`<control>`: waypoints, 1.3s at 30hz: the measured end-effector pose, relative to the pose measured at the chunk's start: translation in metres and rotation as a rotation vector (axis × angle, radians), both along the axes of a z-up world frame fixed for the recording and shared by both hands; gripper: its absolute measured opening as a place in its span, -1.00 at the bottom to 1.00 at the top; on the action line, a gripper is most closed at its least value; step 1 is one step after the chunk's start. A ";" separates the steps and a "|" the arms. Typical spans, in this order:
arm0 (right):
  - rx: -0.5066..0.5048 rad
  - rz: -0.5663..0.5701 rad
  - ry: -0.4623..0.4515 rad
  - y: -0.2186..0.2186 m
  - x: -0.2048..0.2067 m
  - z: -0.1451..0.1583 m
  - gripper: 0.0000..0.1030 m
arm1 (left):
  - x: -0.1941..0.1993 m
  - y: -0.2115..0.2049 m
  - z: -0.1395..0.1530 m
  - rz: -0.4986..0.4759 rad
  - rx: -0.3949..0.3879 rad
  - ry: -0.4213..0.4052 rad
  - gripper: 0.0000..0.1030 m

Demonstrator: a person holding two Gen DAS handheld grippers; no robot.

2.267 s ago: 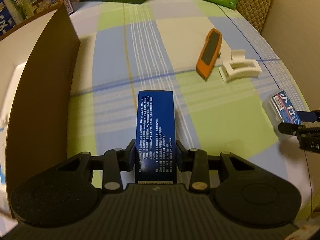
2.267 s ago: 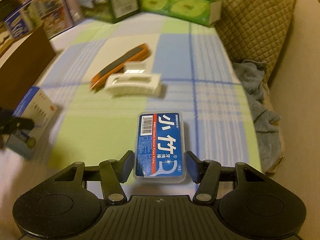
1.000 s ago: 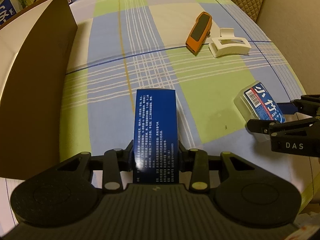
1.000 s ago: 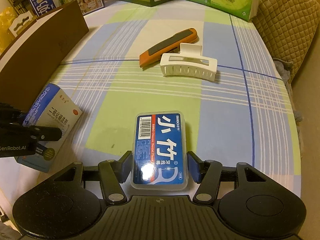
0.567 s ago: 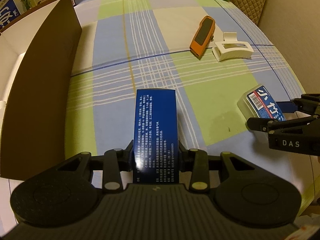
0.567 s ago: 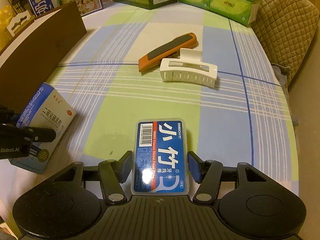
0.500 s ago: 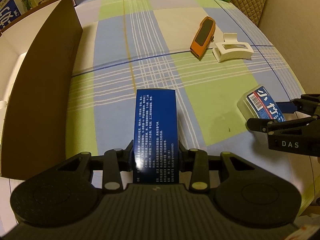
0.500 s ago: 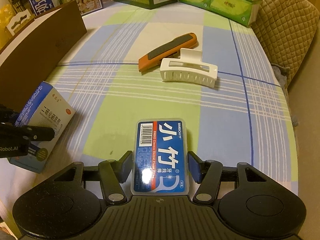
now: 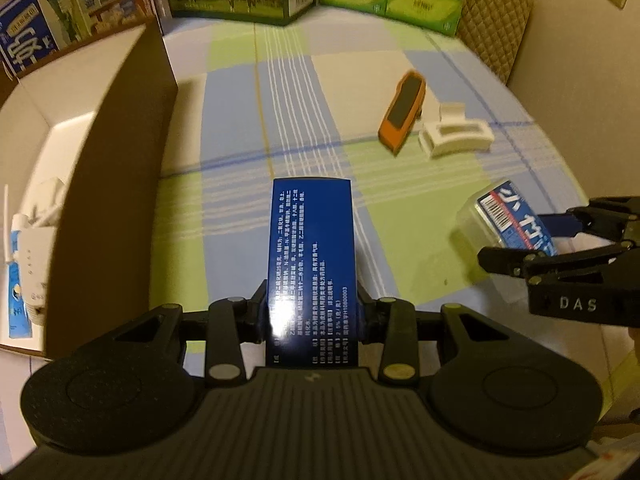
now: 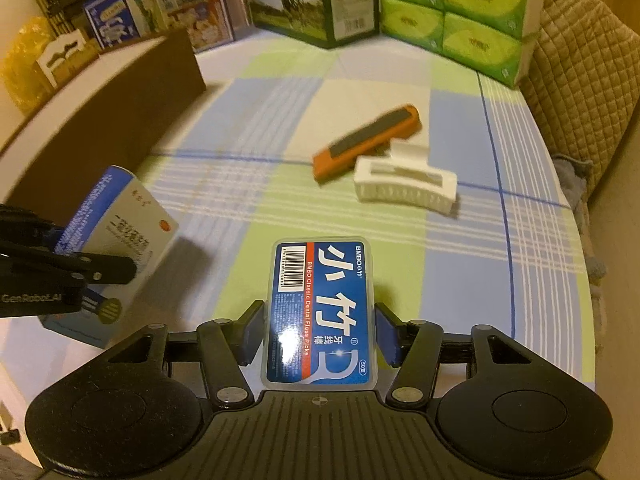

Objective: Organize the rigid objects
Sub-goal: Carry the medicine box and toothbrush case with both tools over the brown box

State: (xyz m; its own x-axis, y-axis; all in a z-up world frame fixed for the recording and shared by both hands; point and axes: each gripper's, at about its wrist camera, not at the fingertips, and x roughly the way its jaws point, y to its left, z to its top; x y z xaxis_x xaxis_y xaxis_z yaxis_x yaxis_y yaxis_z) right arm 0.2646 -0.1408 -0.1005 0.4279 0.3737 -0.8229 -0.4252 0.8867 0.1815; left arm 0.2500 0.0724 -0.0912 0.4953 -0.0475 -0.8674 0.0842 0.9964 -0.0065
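A: Looking along our left gripper (image 9: 312,312), what have we got?

B: Its jaws pinch a dark blue box (image 9: 311,256) by the long sides, lifted above the checked tablecloth (image 9: 240,208). A brown cardboard box (image 9: 108,184) stands open on the left with white items inside. Farther out, an orange utility knife (image 9: 402,114) lies just beside a white hair clip (image 9: 456,136). At the right edge our right gripper (image 9: 532,236) carries a clear floss-pick case (image 9: 500,212).

A: And along our right gripper (image 10: 320,328)?

B: The jaws clamp that floss-pick case (image 10: 320,312) by its two long sides, label up, clear of the tablecloth (image 10: 460,272). The knife (image 10: 366,142) and clip (image 10: 404,186) lie beyond it, seemingly touching. To the left, our left gripper (image 10: 100,268) holds the blue box (image 10: 116,224) in front of the cardboard box (image 10: 112,120).
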 end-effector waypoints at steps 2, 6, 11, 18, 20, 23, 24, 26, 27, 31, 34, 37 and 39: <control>0.021 0.010 -0.013 0.004 -0.002 0.009 0.04 | -0.004 0.004 0.011 0.001 -0.013 -0.029 -0.34; 0.063 0.037 -0.037 0.017 -0.009 0.026 0.04 | -0.012 0.014 0.034 0.013 -0.036 -0.087 -0.34; 0.124 0.074 -0.066 0.042 -0.015 0.051 0.04 | -0.025 0.038 0.061 0.034 -0.061 -0.151 -0.34; 0.216 0.149 -0.112 0.102 -0.025 0.087 0.04 | -0.040 0.092 0.090 0.093 -0.059 -0.211 -0.34; 0.237 0.167 -0.121 0.123 -0.026 0.094 0.04 | -0.042 0.110 0.097 0.108 -0.050 -0.226 -0.34; 0.264 0.182 -0.132 0.153 -0.025 0.103 0.04 | -0.044 0.137 0.106 0.121 -0.037 -0.244 -0.34; 0.273 0.186 -0.136 0.164 -0.025 0.106 0.04 | -0.044 0.145 0.108 0.122 -0.033 -0.249 -0.34; 0.283 0.191 -0.140 0.185 -0.022 0.110 0.04 | -0.042 0.161 0.111 0.125 -0.020 -0.256 -0.34; 0.285 0.189 -0.141 0.196 -0.020 0.111 0.04 | -0.040 0.170 0.112 0.128 -0.010 -0.258 -0.34; 0.280 0.176 -0.138 0.232 -0.009 0.110 0.04 | -0.030 0.206 0.110 0.137 0.007 -0.248 -0.34; 0.263 0.168 -0.146 0.257 0.001 0.108 0.04 | -0.017 0.230 0.108 0.140 0.027 -0.243 -0.34; 0.242 0.154 -0.151 0.277 0.016 0.105 0.04 | 0.003 0.253 0.104 0.144 0.039 -0.231 -0.34; 0.226 0.138 -0.153 0.289 0.028 0.102 0.04 | 0.019 0.266 0.101 0.140 0.049 -0.222 -0.34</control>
